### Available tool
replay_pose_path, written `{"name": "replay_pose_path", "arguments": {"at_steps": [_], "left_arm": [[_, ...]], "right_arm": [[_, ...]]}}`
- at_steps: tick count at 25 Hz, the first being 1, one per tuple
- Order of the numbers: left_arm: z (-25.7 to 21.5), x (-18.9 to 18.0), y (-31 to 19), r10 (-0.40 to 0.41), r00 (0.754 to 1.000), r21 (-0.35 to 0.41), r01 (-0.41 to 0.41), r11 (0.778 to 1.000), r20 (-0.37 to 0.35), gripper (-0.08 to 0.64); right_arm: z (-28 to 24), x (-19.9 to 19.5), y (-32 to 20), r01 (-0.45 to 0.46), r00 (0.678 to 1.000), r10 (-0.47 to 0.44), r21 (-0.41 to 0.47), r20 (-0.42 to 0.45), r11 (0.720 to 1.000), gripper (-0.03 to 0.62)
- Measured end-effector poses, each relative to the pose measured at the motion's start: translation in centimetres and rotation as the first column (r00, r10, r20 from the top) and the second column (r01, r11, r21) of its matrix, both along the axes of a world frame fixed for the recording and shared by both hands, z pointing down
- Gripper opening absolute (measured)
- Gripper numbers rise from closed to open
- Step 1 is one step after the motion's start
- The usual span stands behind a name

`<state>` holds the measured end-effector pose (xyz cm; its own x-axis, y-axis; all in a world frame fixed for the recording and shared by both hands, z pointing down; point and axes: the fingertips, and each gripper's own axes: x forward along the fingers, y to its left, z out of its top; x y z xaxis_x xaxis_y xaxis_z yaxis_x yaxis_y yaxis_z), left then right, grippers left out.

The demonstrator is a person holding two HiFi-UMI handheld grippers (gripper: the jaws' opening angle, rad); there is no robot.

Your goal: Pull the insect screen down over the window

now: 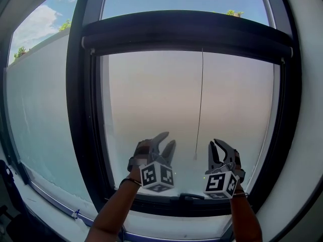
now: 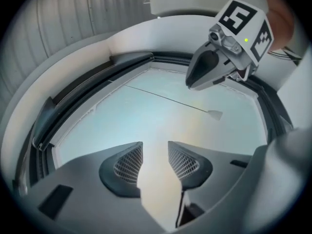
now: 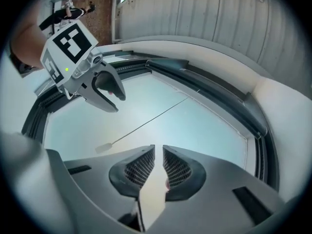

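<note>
The insect screen is rolled up in its dark cassette [image 1: 186, 34] across the top of the window. Its thin pull cord [image 1: 201, 100] hangs down the pane and ends in a small toggle [image 1: 195, 157], also seen as the toggle [image 2: 214, 114] and the toggle [image 3: 102, 147]. My left gripper [image 1: 166, 142] is raised low in front of the pane, left of the toggle, its jaws [image 2: 155, 152] open with nothing between them. My right gripper [image 1: 221, 147] is just right of the toggle, shut [image 3: 158, 152] on nothing. Neither touches the cord.
A dark window frame [image 1: 83, 110] surrounds the pane, with a handle [image 1: 186, 198] on the bottom rail below both grippers. A second pale pane [image 1: 45, 125] lies to the left. White wall reveal [image 1: 308, 110] curves round the right side.
</note>
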<state>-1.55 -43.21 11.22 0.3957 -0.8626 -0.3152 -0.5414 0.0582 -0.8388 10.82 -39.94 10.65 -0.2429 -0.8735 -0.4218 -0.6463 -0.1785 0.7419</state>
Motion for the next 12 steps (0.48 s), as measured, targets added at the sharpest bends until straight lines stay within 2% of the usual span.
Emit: {"name": "replay_pose_path", "arguments": {"at_steps": [2,6,9,12], "left_arm": [[-0.2,0.3,-0.1,-0.037,0.997,0.005,0.037,0.999,0.062,0.181],[-1.3,-0.1,-0.1,-0.145,0.978,0.067,0.137,0.988,0.152,0.225],[-3.2,-0.6,-0.2,-0.248,0.947,0.142,0.221,0.965,0.205,0.253],[-5.4,-1.1,-0.6,-0.345,0.906,0.224,0.293,0.929,0.244,0.284]], "right_arm": [[-0.2,0.1,-0.2,-0.031,0.998,0.031,0.002,-0.060,1.000,0.084],[-0.9,0.0,-0.3,-0.095,0.980,0.100,0.036,-0.170,0.995,0.176],[-2.4,0.1,-0.3,-0.134,0.959,0.150,0.083,-0.239,0.987,0.232],[-4.2,0.1,-0.5,-0.158,0.932,0.192,0.131,-0.309,0.979,0.286]]}}
